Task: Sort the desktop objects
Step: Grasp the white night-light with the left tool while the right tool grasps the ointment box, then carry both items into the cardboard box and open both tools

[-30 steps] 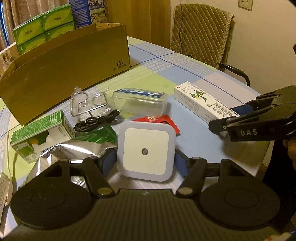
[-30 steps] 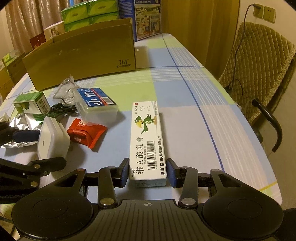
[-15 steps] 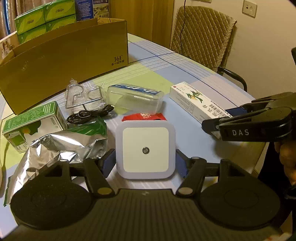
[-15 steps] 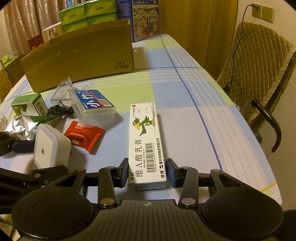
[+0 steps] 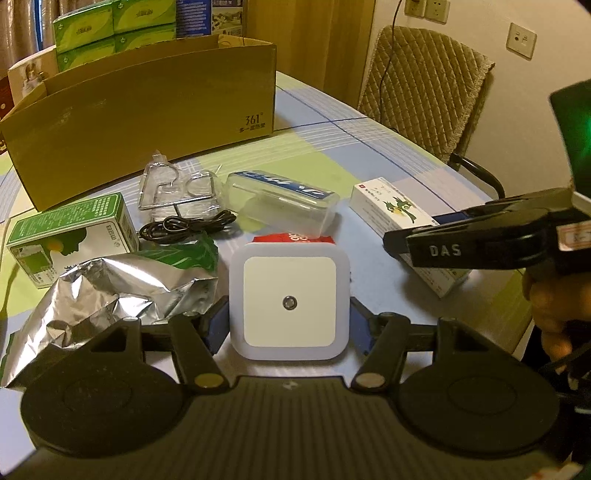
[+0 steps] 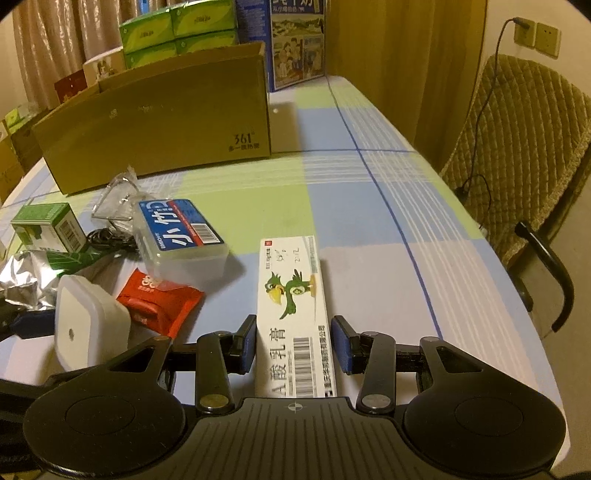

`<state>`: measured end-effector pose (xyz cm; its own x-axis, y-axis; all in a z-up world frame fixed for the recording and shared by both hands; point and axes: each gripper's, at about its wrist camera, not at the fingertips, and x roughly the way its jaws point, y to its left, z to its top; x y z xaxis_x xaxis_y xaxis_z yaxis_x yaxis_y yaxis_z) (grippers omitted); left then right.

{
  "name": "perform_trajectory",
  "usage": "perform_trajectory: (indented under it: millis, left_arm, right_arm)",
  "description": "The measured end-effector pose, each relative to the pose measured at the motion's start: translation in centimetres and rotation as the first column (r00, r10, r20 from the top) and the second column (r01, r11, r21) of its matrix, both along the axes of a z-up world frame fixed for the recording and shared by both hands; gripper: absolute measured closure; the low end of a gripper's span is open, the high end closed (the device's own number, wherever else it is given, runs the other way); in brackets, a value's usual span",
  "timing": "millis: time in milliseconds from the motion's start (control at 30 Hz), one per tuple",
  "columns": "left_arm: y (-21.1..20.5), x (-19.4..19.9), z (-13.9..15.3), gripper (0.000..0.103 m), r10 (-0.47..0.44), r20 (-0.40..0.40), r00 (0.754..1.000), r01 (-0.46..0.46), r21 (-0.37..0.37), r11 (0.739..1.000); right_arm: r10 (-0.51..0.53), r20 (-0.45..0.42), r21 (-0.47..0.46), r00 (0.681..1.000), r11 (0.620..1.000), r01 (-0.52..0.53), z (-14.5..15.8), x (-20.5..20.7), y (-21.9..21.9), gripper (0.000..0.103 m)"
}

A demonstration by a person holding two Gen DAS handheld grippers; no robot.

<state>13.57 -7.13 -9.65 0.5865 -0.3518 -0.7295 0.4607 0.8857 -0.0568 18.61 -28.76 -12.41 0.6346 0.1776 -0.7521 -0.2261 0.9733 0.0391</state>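
1. Lifted since the earlier frames: the white night light [image 5: 289,302] now sits higher against the clutter behind it and hides more of the red sachet [image 6: 159,300]; the long white carton [image 6: 293,317] has slid deeper between the right jaws.
2. Left gripper [image 5: 289,325]: jaws clenched on the night light's two sides, its face square to the camera.
3. Right gripper [image 6: 293,343]: blue pads flank the carton's barcode end. The left pad touches; a sliver of gap shows at the right pad, so whether the hold is firm cannot be told.
4. Landmark: the open cardboard box [image 5: 147,110], at the far edge of the clutter and the likely sorting bin. Both held items are well in front of it, nearest the person.
5. Between box and grippers: clear plastic case [image 6: 181,236], black cable [image 5: 184,227], green carton [image 5: 70,236], foil bag [image 5: 110,291], clear blister shell [image 5: 173,188].
6. Handling advice: close fully on the carton before raising it, since it is held near one end and may droop. Carry both items high over the clutter and clear the box's near wall before letting go.
7. Surface [image 6: 369,221]: rounded, with a blue-and-green checked cloth.
8. Room: quilted chair [image 6: 517,155] right of the box; green packs [image 6: 177,33] stacked behind it; dim warm lighting.
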Motion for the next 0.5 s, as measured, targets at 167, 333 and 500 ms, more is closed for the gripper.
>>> perform_trajectory:
  millis: [167, 333, 500]
  left_arm:
    - [0.1, -0.4, 0.2, 0.043, 0.014, -0.001, 1.000, -0.014, 0.002, 1.000]
    - [0.3, -1.3, 0.8, 0.043, 0.029, -0.001, 1.000, -0.029, -0.010, 1.000]
    - [0.7, -1.8, 2.3, 0.043, 0.050, 0.020, 0.999, -0.049, -0.019, 0.999]
  right_arm:
    - [-0.006, 0.009, 0.001, 1.000, 1.000, 0.006, 0.4, -0.4, -0.1, 0.067]
    - [-0.011, 0.021, 0.015, 1.000, 1.000, 0.010, 1.5, -1.6, -0.4, 0.068]
    - [-0.008, 0.060, 0.038, 0.998, 0.999, 0.005, 3.7, -2.2, -0.4, 0.068]
